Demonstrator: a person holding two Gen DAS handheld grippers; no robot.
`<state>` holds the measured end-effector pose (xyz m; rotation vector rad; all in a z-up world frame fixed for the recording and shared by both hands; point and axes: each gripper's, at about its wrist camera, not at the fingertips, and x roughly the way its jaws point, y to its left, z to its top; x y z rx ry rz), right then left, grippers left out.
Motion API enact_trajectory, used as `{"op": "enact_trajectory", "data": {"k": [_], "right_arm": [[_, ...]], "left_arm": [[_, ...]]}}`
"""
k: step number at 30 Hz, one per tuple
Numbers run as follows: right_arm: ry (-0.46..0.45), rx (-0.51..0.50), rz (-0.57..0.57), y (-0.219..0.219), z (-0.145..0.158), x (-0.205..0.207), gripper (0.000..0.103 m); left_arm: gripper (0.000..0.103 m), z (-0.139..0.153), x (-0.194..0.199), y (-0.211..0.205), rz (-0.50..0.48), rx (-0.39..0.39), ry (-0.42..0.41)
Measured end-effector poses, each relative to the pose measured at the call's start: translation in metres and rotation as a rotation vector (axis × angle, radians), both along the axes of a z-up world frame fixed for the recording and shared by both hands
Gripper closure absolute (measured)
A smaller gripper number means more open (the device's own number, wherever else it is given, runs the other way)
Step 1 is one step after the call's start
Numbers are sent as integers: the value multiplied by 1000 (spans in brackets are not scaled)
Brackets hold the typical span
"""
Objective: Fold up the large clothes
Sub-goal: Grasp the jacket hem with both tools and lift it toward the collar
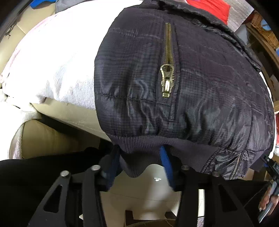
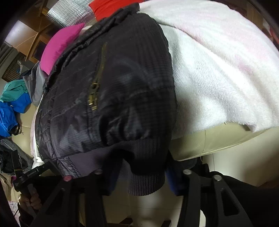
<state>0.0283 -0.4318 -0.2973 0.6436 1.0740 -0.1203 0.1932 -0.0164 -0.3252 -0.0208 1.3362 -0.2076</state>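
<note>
A dark quilted jacket [image 1: 200, 83] with a brass pocket zipper [image 1: 167, 76] lies over a beige sofa, its ribbed hem [image 1: 139, 162] hanging toward me. In the left wrist view my left gripper [image 1: 139, 167] has its blue pads on either side of a bunched fold of that hem, which fills the gap between them. The right wrist view shows the same jacket [image 2: 111, 90]. There my right gripper [image 2: 142, 181] is shut on the ribbed hem [image 2: 146, 176]; the cloth hides its left finger, and the blue right pad [image 2: 172, 181] shows.
A white and pink fluffy blanket [image 1: 57, 57] [image 2: 218, 69] covers the beige sofa cushion [image 2: 218, 141]. Pink cloth [image 2: 61, 43], red cloth [image 2: 108, 7] and blue clothes [image 2: 10, 115] lie beyond the jacket. A wicker basket [image 1: 263, 29] stands at the far right. Pale floor [image 1: 148, 195] lies below.
</note>
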Motion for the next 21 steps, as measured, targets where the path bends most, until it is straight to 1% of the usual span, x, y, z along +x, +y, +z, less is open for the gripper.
{"op": "enact_trajectory", "data": {"k": [1,2,3,4,5,6,8,9,11,13,15,19,21], "right_arm": [[-17,-11,7,2,4,-1,71],[-39,-23,16,4,10,-3,71],[-42,-19,17,4,12,-3,71],[-33,-10,16,3,10,-3,68],[-3,13,3,-1,4,-1,66],[13,33,7,-2,0,1,62],[4,39,6,-4,-1,2,63],[-6,9,25,-1,4,3,72],[-38,-65,67,5,23,2,83],[-85,-103,104,8,48,-1,84],[-134,-123,133,11,72,-2,84],[-260,-107,169,8,115,2,84],[-335,-131,177,10,135,9,87]], "left_arm": [[37,-2,0,0,0,1,9],[37,-4,0,-2,-3,-1,8],[38,-6,-2,-3,-14,-3,5],[42,-7,-4,-4,-26,-9,1],[60,-6,-6,-6,-32,-14,-2],[67,-4,-8,-6,-34,-1,-9],[92,-1,-10,-4,-21,17,-17],[93,2,-10,0,-9,11,-17],[95,13,-13,6,-13,-31,-23],[95,27,-17,7,-33,-53,-43],[95,47,-20,8,-60,-97,-69],[95,98,-17,11,-102,-196,-146],[95,120,-8,13,-113,-247,-187]]}}
